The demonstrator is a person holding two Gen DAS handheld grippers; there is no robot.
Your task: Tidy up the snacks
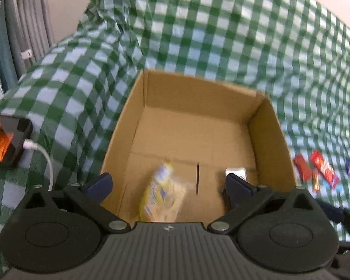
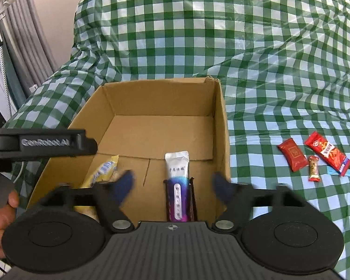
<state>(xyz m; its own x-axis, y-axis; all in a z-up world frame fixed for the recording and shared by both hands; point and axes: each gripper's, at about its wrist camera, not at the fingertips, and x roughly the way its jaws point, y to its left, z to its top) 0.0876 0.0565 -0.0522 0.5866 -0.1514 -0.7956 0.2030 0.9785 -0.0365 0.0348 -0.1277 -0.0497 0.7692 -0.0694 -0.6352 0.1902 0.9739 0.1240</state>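
Note:
An open cardboard box (image 1: pixel 268 140) (image 2: pixel 219 121) stands on the green checked cloth. Both grippers hover over its near end. My left gripper (image 1: pixel 168 182) is open, and a blurred yellow snack packet (image 1: pixel 163 193) lies below and between its fingers, touched by neither pad. My right gripper (image 2: pixel 173 185) is open too. A silver and purple packet (image 2: pixel 177 182) lies on the box floor between its fingers, clear of both pads. The yellow packet (image 2: pixel 102 170) shows at the box's left. Only the silver tip of the other packet (image 1: pixel 235 171) shows in the left wrist view.
Two red snack packets (image 2: pixel 292 155) (image 2: pixel 326 156) and a small bar (image 2: pixel 313 169) lie on the cloth right of the box. A phone (image 1: pixel 9 140) with a white cable sits at the left. A hand (image 2: pixel 2 210) holds the left gripper's body (image 2: pixel 46 143). Grey curtains hang far left.

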